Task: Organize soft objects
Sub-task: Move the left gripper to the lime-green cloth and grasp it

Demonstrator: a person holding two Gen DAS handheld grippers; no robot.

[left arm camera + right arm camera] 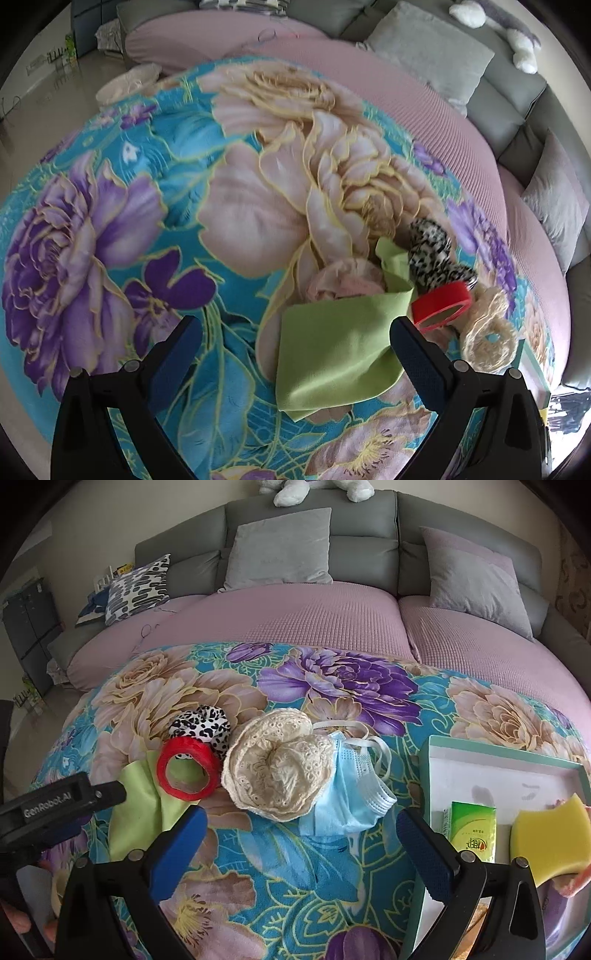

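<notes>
A green cloth (332, 350) lies on the floral blanket (147, 184), just ahead of my open, empty left gripper (295, 339). Beyond it sit a pink cloth (347, 282), a leopard-print scrunchie (432, 254), a red tape roll (441, 304) and a cream lace piece (487, 332). In the right wrist view my right gripper (301, 827) is open and empty, close to the cream lace piece (280, 771) and a blue face mask (351, 797). The red tape roll (188, 771), scrunchie (203, 727) and green cloth (142, 812) lie to the left. The left gripper's body (55, 808) shows at the left edge.
A teal-rimmed white tray (498, 771) at the right holds a green tissue pack (472, 830) and a yellow sponge (546, 838). Pink bedding (295, 616), grey pillows (280, 546) and a grey headboard lie beyond the blanket. A patterned cushion (136, 587) sits at far left.
</notes>
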